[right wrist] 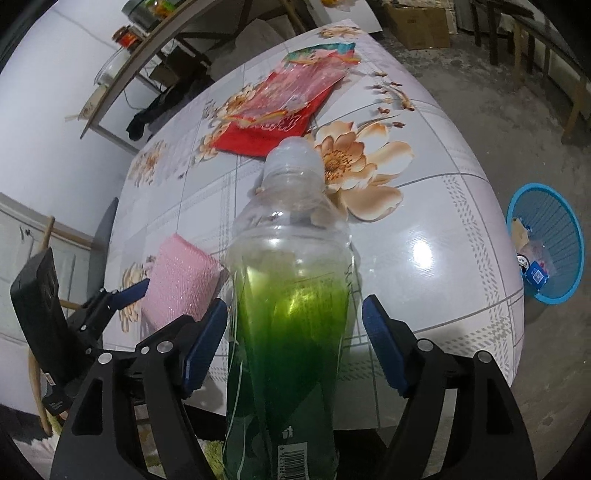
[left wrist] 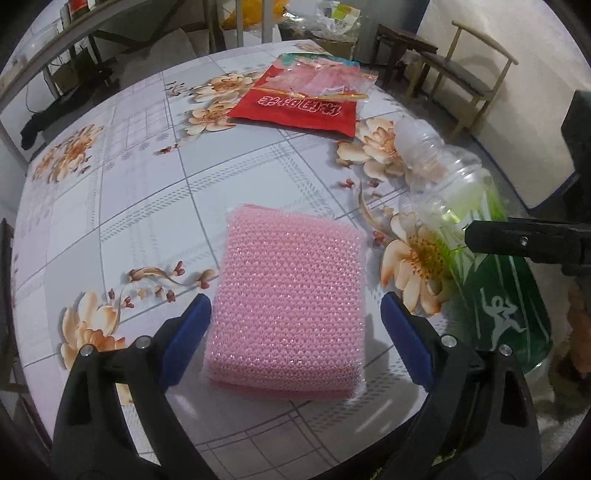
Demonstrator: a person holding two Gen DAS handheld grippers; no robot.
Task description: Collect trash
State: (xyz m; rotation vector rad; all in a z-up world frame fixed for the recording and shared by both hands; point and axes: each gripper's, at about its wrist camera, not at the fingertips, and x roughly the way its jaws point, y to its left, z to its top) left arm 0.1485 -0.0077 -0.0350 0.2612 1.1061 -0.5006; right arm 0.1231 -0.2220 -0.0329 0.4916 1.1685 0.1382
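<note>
A pink mesh-wrapped sponge pack (left wrist: pixel 290 295) lies on the flowered table (left wrist: pixel 147 206). My left gripper (left wrist: pixel 295 339) is open, its blue pads either side of the pack's near end without squeezing it. A clear plastic bottle with a green label (right wrist: pixel 291 295) lies between the pads of my right gripper (right wrist: pixel 293 345); the jaws stand wide, with a gap on the right side. The bottle (left wrist: pixel 476 236) also shows at the right in the left wrist view. The pink pack (right wrist: pixel 181 284) and left gripper (right wrist: pixel 129 291) show at the left in the right wrist view.
A red packet under clear plastic bags (left wrist: pixel 306 99) lies at the table's far side. A blue basket (right wrist: pixel 546 243) with scraps stands on the floor right of the table. Chairs (left wrist: pixel 461 74) and a cardboard box (right wrist: pixel 417 26) stand beyond the table.
</note>
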